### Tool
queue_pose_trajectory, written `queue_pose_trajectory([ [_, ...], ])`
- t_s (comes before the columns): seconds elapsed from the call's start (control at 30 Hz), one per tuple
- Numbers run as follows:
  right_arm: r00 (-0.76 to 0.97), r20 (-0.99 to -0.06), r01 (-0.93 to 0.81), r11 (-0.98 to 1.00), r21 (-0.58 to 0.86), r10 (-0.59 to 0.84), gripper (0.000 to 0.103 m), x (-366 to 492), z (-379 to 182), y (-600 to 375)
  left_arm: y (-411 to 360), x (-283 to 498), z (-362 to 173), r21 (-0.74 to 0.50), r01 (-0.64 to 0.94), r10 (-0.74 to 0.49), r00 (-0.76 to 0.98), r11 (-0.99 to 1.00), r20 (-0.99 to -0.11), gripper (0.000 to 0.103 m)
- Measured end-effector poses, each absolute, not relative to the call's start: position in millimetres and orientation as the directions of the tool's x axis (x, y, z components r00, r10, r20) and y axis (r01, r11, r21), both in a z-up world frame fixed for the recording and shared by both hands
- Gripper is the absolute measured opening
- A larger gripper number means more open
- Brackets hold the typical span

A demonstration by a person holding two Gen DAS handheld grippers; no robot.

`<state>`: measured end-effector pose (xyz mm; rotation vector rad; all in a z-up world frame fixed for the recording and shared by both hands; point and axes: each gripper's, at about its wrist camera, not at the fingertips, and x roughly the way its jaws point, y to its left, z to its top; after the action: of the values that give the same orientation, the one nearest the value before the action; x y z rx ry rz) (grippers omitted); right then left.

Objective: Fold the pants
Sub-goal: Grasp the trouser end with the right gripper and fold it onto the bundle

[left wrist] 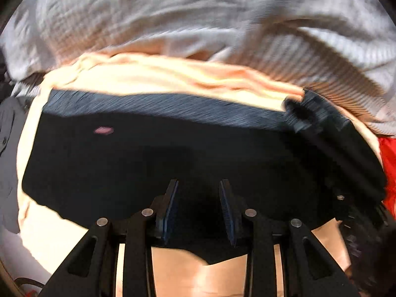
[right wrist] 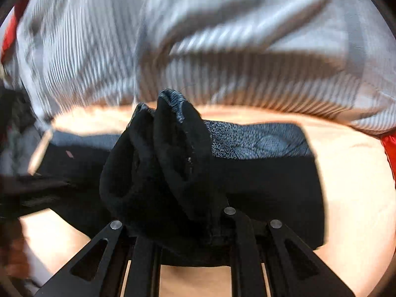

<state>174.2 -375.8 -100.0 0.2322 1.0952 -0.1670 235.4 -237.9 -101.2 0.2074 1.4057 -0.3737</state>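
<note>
Partly hidden: right claw [right wrist: 180, 220] grasping pants [right wrist: 259, 185] | left claw [left wrist: 199, 208] released | blurred

Around the dark pants [left wrist: 153, 163] bare peach tabletop [left wrist: 49, 242] lies open on the near side, while a rumpled striped grey cloth [left wrist: 198, 19] crowds the far side.

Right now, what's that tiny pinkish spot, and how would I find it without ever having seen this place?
Start at the big pale peach surface below the grey-and-white striped cloth. On it lie the black pants, with a band of speckled grey-blue along their far edge. The small pink mark sits on the pants towards the left in the left wrist view, the only light spot in all that black.
</note>
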Motion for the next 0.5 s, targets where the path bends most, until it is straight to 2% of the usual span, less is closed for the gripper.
queue_pose_trajectory([
  [0.17, 0.403, -0.892, 0.236, 0.965, -0.114, -0.204, 0.027, 171.7, -120.3, -340.4, -211.4, 235.2, -115.6, -0.070, 0.359, -0.118, 0.111, 0.931, -0.987, 0.035],
  [0.23, 0.406, -0.887, 0.191, 0.970, -0.152, -0.219, 0.051, 169.1, -116.2, -326.3, -203.9, 229.7, -122.1, -0.075, 0.354, -0.119, 0.105, 0.932, -0.987, 0.035],
  [0.27, 0.412, -0.885, 0.167, 0.972, -0.163, -0.219, 0.054, 166.5, -112.0, -318.6, -211.9, 227.6, -114.0, -0.076, 0.352, -0.120, 0.105, 0.933, -0.987, 0.035],
  [0.4, 0.467, -0.870, 0.063, 0.988, -0.144, -0.156, 0.057, 137.1, -86.1, -298.0, -215.8, 225.6, -94.9, -0.067, 0.377, -0.120, 0.121, 0.924, -0.985, 0.035],
  [0.5, 0.465, -0.882, 0.077, 0.996, -0.048, -0.078, 0.057, 106.8, -67.0, -318.1, -227.9, 221.7, -86.7, -0.103, 0.409, -0.159, 0.104, 0.906, -0.982, 0.035],
])
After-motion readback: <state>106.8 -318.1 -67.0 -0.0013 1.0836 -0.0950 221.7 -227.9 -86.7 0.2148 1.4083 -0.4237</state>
